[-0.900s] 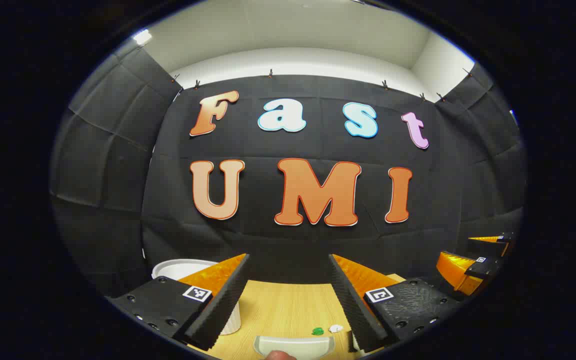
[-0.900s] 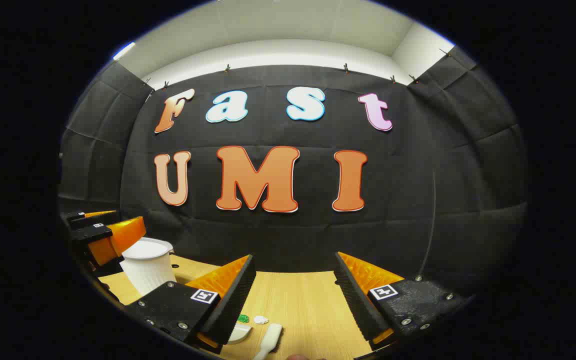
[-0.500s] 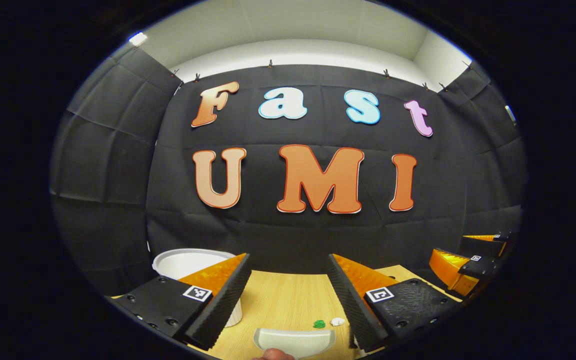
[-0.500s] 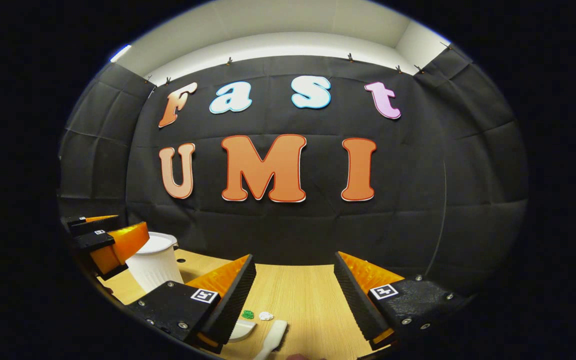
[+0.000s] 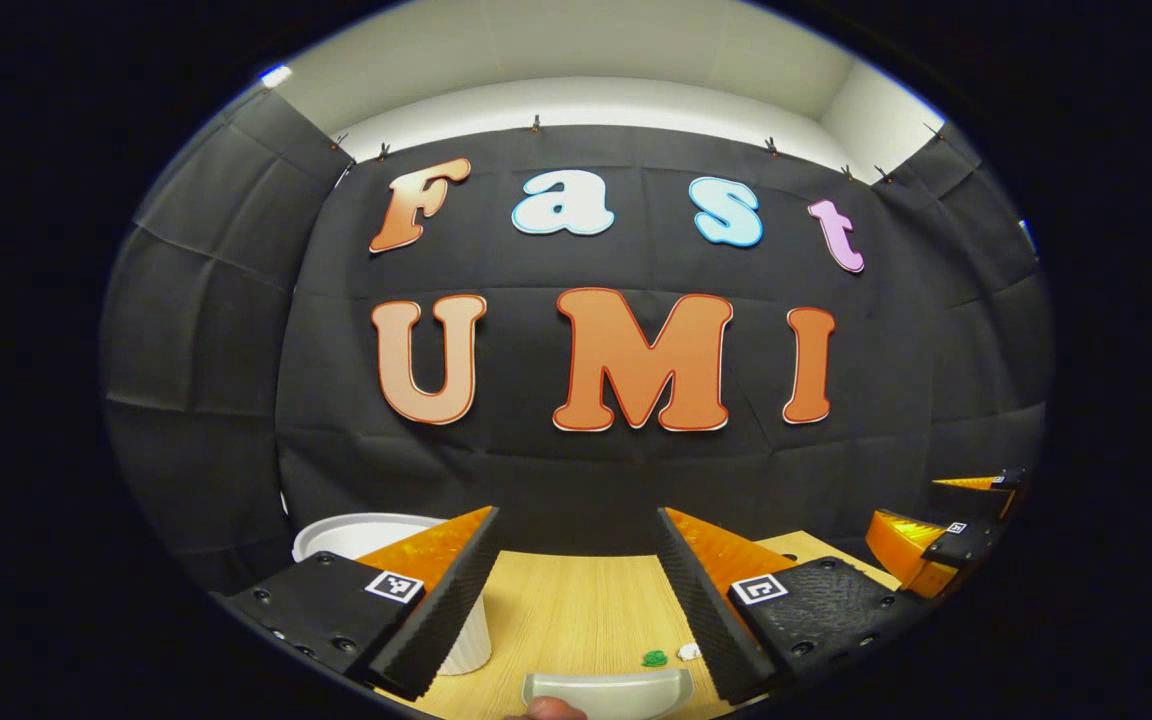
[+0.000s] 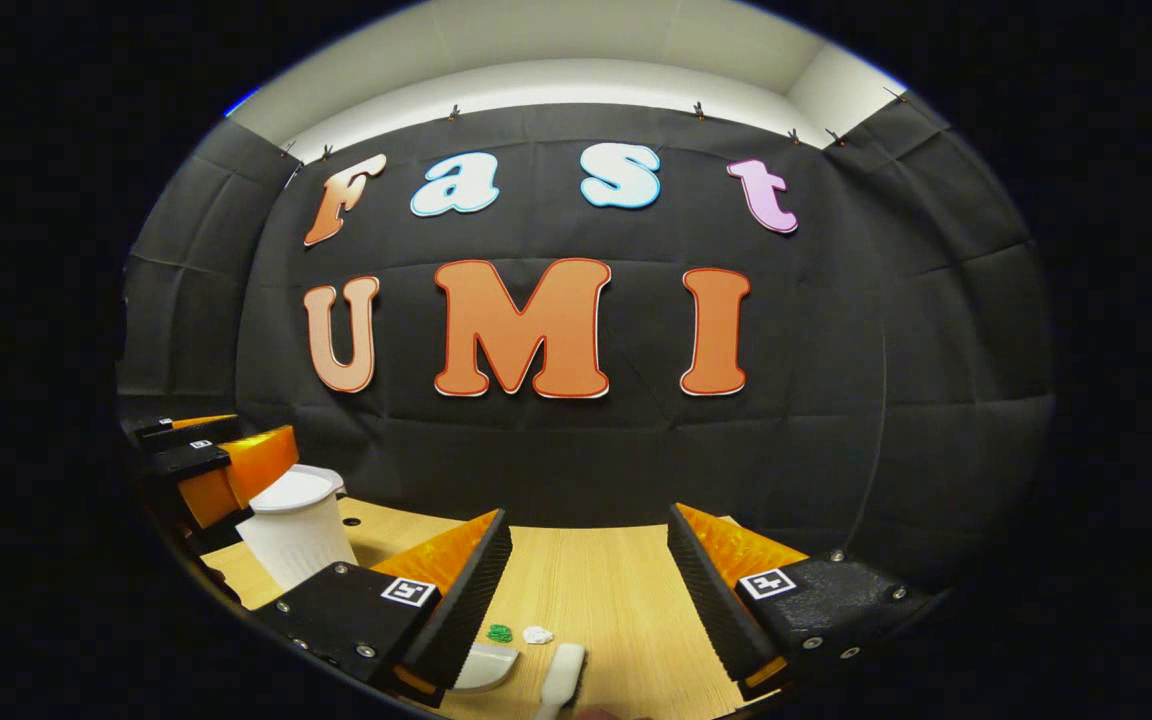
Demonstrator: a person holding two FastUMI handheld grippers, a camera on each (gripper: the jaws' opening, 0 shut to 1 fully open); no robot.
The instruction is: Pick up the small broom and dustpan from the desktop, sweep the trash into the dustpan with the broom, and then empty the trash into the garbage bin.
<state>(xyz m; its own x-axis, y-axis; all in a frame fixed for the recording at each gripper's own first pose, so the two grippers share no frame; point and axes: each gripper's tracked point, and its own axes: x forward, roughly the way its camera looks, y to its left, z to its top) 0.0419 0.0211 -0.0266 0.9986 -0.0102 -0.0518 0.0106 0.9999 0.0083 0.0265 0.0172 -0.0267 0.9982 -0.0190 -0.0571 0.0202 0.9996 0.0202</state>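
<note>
In the left gripper view my left gripper [image 5: 576, 540] is open above the wooden desktop [image 5: 576, 610]. Below it lies the pale dustpan [image 5: 608, 692], with a green scrap [image 5: 654, 658] and a white scrap [image 5: 688, 652] just beyond its right end. The white garbage bin [image 5: 376, 560] stands at the left, partly behind my left finger. In the right gripper view my right gripper [image 6: 586, 540] is open over the desktop [image 6: 616, 590]. The small white broom [image 6: 562, 678] lies below it, beside the dustpan [image 6: 484, 666], the green scrap [image 6: 499, 633] and the white scrap [image 6: 537, 635]. The bin [image 6: 296, 525] stands at the left.
The other gripper [image 5: 941, 550] hangs at the right edge of the left gripper view, and the left one [image 6: 216, 470] sits at the left edge of the right gripper view, near the bin. A fingertip [image 5: 548, 709] pokes in at the bottom. Black cloth closes the desk's far side.
Both views have tipped down a little and shifted slightly, so the dustpan, scraps and broom sit a bit further right in view. Both grippers stay open and hold nothing.
</note>
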